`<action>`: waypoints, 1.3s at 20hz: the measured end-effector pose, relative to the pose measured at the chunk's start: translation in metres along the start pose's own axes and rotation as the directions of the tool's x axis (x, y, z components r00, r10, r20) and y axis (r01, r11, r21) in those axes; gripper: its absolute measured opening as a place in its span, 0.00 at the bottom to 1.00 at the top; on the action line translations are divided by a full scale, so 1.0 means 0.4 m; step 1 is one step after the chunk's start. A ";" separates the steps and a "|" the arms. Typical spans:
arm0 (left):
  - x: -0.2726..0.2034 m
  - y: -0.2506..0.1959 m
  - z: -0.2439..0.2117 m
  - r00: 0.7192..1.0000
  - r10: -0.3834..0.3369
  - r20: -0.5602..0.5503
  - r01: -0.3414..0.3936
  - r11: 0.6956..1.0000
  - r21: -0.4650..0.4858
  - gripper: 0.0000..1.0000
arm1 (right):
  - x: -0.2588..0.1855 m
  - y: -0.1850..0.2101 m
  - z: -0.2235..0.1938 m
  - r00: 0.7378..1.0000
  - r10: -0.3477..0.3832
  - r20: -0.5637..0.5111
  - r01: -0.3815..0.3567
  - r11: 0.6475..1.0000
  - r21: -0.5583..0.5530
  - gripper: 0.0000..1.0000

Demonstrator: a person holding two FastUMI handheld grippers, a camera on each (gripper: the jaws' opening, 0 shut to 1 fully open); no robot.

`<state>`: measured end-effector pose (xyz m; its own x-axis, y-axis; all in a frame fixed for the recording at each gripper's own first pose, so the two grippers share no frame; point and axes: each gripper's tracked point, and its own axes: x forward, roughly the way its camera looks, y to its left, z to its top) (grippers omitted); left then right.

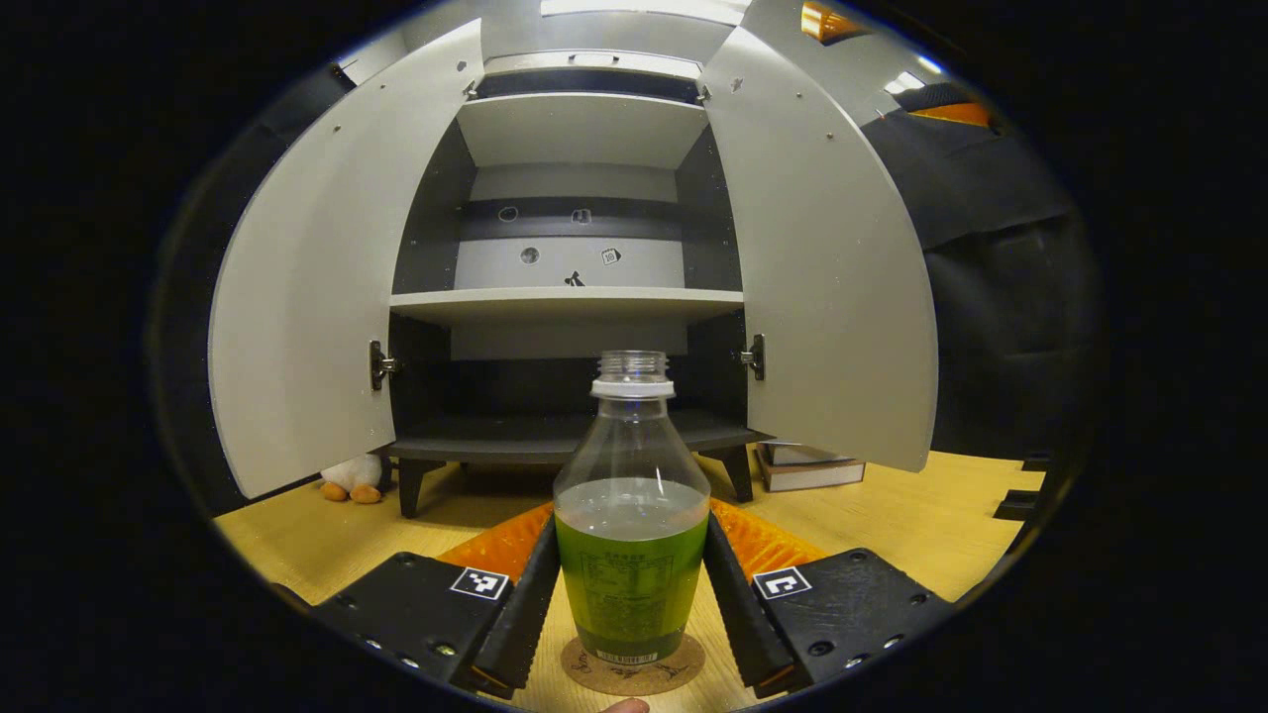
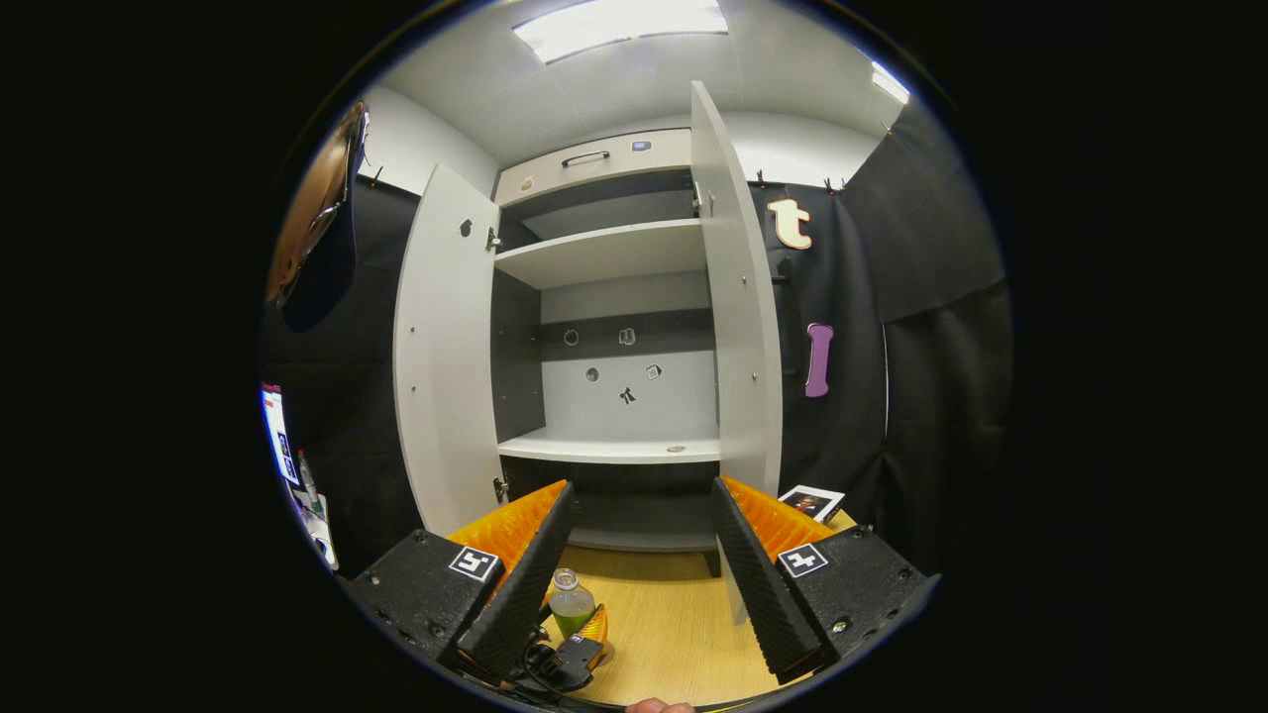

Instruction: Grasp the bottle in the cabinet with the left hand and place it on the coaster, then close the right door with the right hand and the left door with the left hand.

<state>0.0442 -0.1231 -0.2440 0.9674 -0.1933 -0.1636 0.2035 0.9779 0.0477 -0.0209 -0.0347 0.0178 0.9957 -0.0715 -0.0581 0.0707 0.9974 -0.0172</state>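
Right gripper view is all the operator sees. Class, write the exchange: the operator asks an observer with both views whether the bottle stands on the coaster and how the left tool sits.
Operator: Is the clear plastic bottle of green liquid standing on anything?
Observer: Yes, upright on a round cork coaster.
Operator: How does the left tool sit?
Observer: One black finger lies along each side of the bottle; I cannot tell whether they press.
Operator: Anything near the grey cabinet?
Observer: A white plush toy with orange feet lies beside one of its legs.
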 end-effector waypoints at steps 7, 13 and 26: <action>-0.006 0.009 -0.025 0.999 0.039 -0.026 -0.040 0.998 -0.038 0.75 | 0.001 0.009 -0.003 1.000 0.010 -0.018 -0.010 1.000 -0.021 0.84; -0.011 0.010 -0.028 0.998 0.052 -0.022 -0.053 0.998 -0.040 0.74 | 0.006 0.009 -0.007 0.999 0.009 -0.033 -0.010 0.999 -0.038 0.84; -0.024 0.019 0.103 0.998 0.029 0.047 -0.025 0.997 -0.077 0.95 | 0.019 0.023 -0.010 0.999 0.026 -0.029 -0.027 0.999 -0.039 0.84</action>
<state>0.0428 -0.1171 -0.2014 0.9789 -0.1688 -0.1154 0.1671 0.9856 -0.0241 -0.0129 -0.0263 0.0132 0.9951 -0.0463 -0.0876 0.0416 0.9976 -0.0547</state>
